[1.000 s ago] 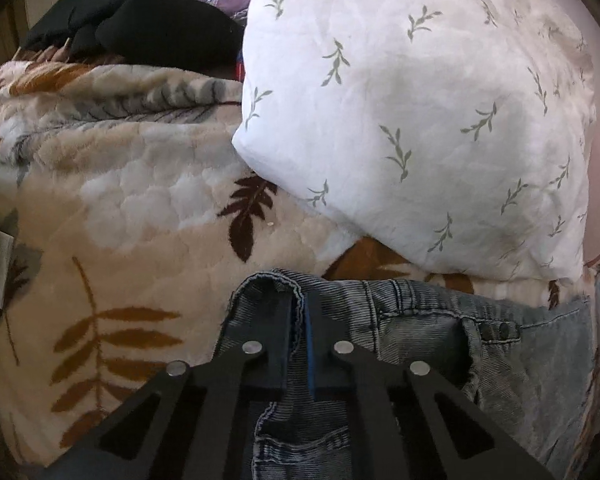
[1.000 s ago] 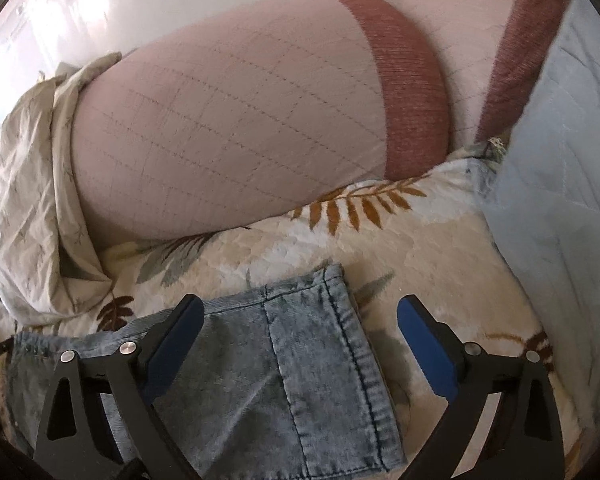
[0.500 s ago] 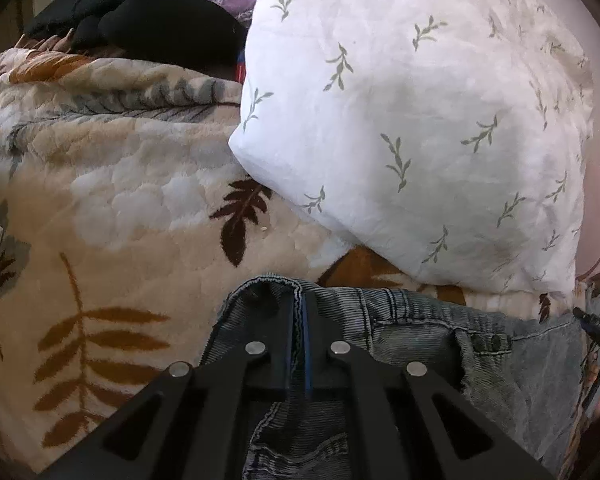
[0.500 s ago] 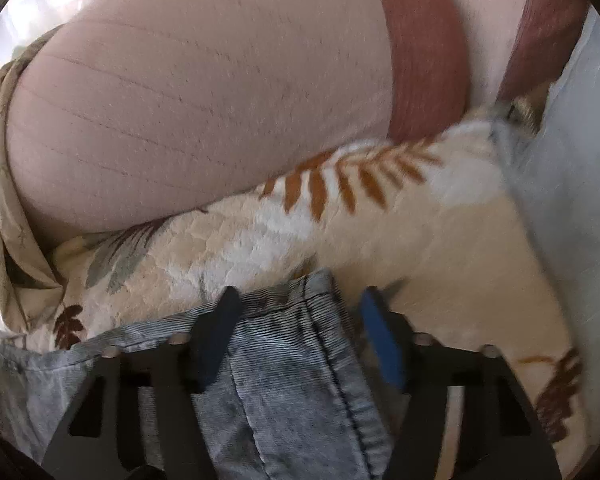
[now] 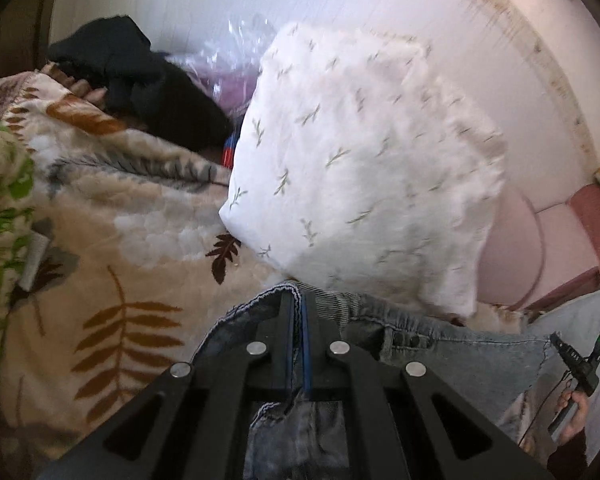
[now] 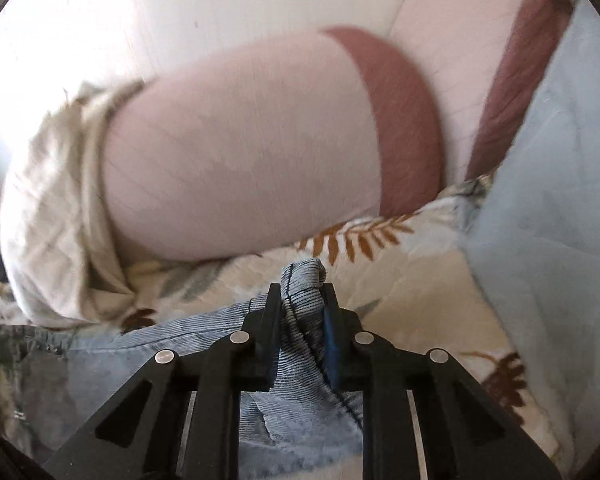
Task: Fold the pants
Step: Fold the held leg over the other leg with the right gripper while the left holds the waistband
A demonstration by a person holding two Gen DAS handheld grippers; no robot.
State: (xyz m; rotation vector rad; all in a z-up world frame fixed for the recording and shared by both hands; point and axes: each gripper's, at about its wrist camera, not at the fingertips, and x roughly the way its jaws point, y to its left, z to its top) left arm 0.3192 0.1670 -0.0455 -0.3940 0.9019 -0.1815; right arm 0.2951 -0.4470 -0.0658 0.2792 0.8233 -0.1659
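Fingers of the left gripper are clamped tight on one corner of the jeans' waistband, the denim edge pinched between the blue pads. Over on the other side, the right gripper has just been closing, and its pads now squeeze a bunched fold of the same jeans' other waist corner, fabric poking out past the tips.

So the pants lie on the leaf-patterned blanket with their top edge held at both ends, stretched between the two hands. To my eye this is the very start of the first fold: both corners are secured and the lift is beginning. Next the two hands need to rise together, keeping the waistband taut and level, then carry it over toward the leg ends.

Room is tight. A white pillow with small sprigs sits right behind the waistband, nearly overhanging it, and a pink bolster crowds the right side just beyond the denim. A pale blue quilt lies to the right. Farther back there is dark clothing, well apart.
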